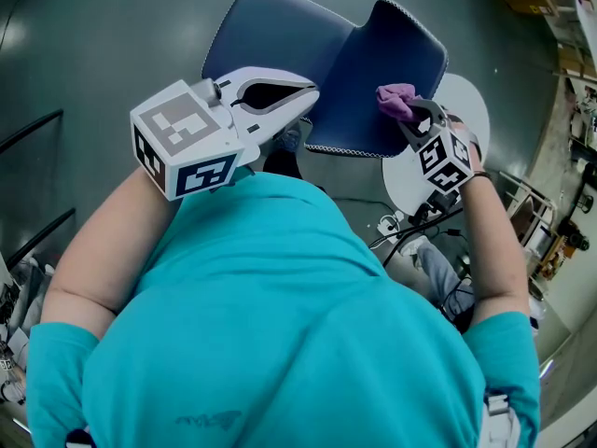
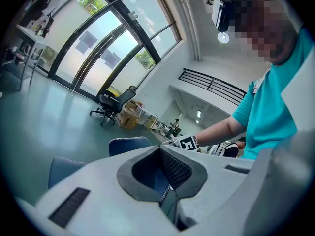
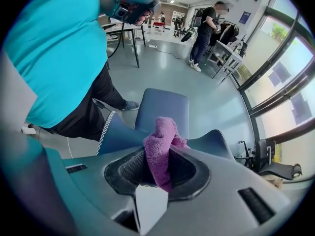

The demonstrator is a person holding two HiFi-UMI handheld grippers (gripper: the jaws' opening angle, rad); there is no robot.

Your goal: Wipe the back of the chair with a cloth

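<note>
A blue chair stands in front of me, its seat [image 1: 266, 40] at the far left and its back [image 1: 373, 77] nearer, edged with white stitching. My right gripper [image 1: 417, 112] is shut on a purple cloth [image 1: 396, 99] at the right side of the chair back. In the right gripper view the cloth [image 3: 160, 149] bulges up between the jaws, with the chair back [image 3: 115, 136] just beyond. My left gripper [image 1: 311, 94] hovers shut and empty over the back's near left edge. In the left gripper view the chair [image 2: 129, 144] shows past the jaws.
A round white table [image 1: 471, 110] stands right of the chair, with cables [image 1: 401, 227] on the floor below it. A black office chair [image 2: 110, 104] and boxes stand far off by the windows. A person [image 3: 204, 28] stands by tables across the room.
</note>
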